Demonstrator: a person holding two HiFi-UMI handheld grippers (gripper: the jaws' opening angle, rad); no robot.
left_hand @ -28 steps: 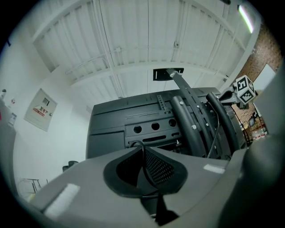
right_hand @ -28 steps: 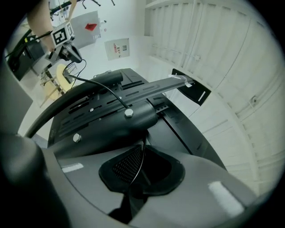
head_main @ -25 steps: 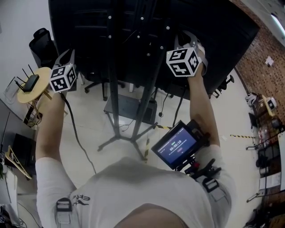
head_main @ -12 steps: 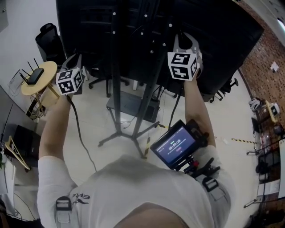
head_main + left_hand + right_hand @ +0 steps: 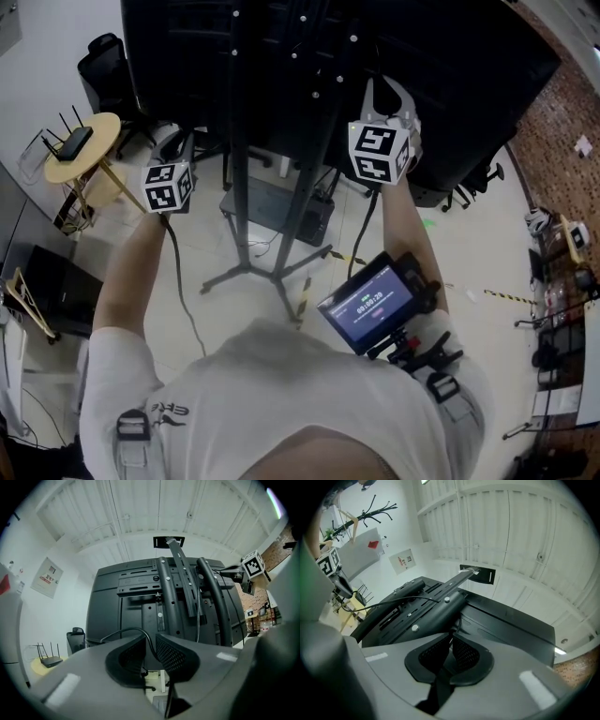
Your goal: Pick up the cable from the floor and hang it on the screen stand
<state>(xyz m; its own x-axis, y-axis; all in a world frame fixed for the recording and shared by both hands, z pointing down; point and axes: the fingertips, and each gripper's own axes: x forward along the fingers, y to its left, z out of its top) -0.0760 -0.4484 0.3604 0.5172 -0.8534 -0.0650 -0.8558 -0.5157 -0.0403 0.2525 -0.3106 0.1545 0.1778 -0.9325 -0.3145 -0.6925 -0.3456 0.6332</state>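
Observation:
The thin black cable (image 5: 178,281) rises from the floor to my left gripper (image 5: 175,141), left of the black screen stand (image 5: 239,141). In the left gripper view the cable (image 5: 126,631) arches in between the pads of the left gripper (image 5: 151,644); its jaws have just been opening and stand apart around it. My right gripper (image 5: 389,94) is up at the back of the screen (image 5: 450,75). In the right gripper view the cable (image 5: 384,604) stretches along the stand's bracket (image 5: 436,611). The right gripper (image 5: 451,644) has just been closing and pinches it.
A round wooden table (image 5: 98,131) carrying a router stands at the left, an office chair (image 5: 103,61) behind it. A dark box (image 5: 277,211) sits among the stand's legs (image 5: 230,279). A monitor (image 5: 370,305) hangs at the person's chest. Clutter lines the brick wall (image 5: 562,112).
My left gripper has sunk and come in toward the stand pole, with the cable trailing below it. The right gripper has shifted a little, still up by the screen's back.

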